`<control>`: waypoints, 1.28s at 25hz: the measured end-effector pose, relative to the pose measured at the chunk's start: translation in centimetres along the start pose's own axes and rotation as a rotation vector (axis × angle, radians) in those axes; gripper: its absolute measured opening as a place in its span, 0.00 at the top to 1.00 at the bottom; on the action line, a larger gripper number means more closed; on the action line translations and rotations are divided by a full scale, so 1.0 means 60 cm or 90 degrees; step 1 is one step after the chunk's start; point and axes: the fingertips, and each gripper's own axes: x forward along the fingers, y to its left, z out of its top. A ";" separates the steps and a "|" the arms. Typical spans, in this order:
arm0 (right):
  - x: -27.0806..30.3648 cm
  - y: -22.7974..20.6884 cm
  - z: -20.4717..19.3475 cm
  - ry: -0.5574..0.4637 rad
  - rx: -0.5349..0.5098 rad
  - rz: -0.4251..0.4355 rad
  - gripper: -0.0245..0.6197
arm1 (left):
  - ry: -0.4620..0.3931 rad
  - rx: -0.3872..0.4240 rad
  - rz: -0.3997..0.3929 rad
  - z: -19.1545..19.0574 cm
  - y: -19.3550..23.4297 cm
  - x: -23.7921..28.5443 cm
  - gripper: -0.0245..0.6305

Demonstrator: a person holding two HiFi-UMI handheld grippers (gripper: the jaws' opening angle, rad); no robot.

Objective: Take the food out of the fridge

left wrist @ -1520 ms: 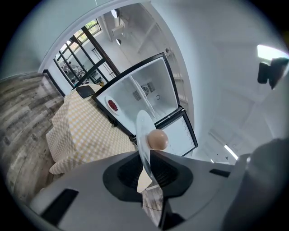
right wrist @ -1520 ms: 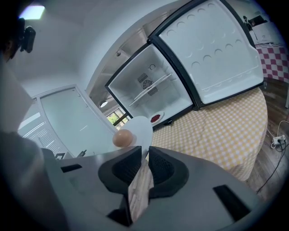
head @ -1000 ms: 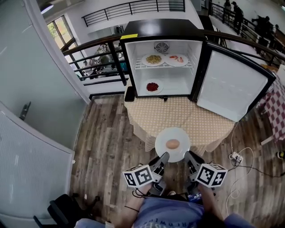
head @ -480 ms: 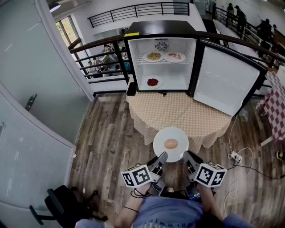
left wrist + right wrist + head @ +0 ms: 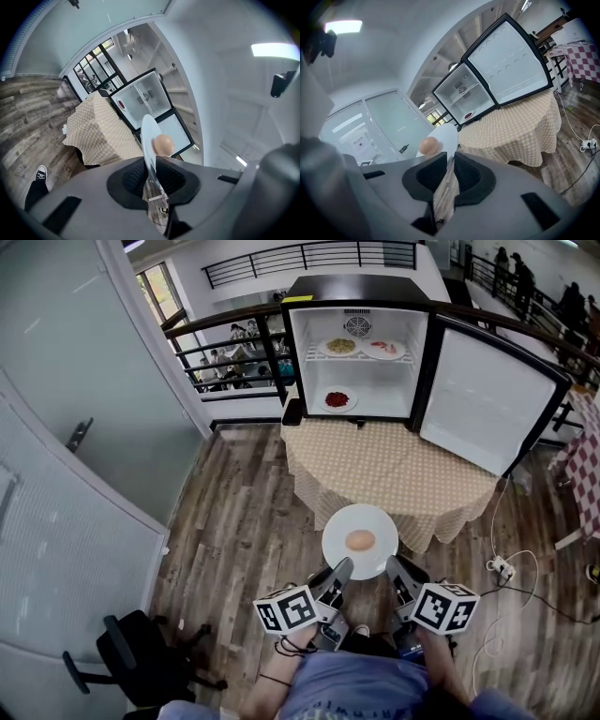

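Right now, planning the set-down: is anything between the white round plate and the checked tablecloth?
Nothing visible. The white round plate, clamped by left gripper and right gripper, faces bare beige checked tablecloth.

Black office chair (image 5: 131, 662) at 8 o'clock, white power strip (image 5: 500, 568) at 4 o'clock, red-checked tablecloth (image 5: 589, 486) at 3 o'clock.

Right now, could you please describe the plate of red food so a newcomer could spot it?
Look to the open black fridge at the far end of the checked table. Under its wire shelf, on the fridge floor, lies a white plate of red food. It lies alone there; the two plates above hold yellowish and pinkish food.
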 end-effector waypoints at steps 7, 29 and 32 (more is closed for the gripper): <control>-0.004 0.012 -0.020 0.006 -0.006 0.008 0.87 | 0.000 -0.004 0.012 -0.009 0.007 -0.024 0.87; 0.010 0.016 -0.015 0.022 0.004 0.025 0.87 | -0.005 -0.011 0.005 0.010 0.002 -0.013 0.88; 0.013 0.007 -0.007 0.023 0.004 0.023 0.87 | -0.003 -0.013 0.005 0.010 0.001 -0.002 0.88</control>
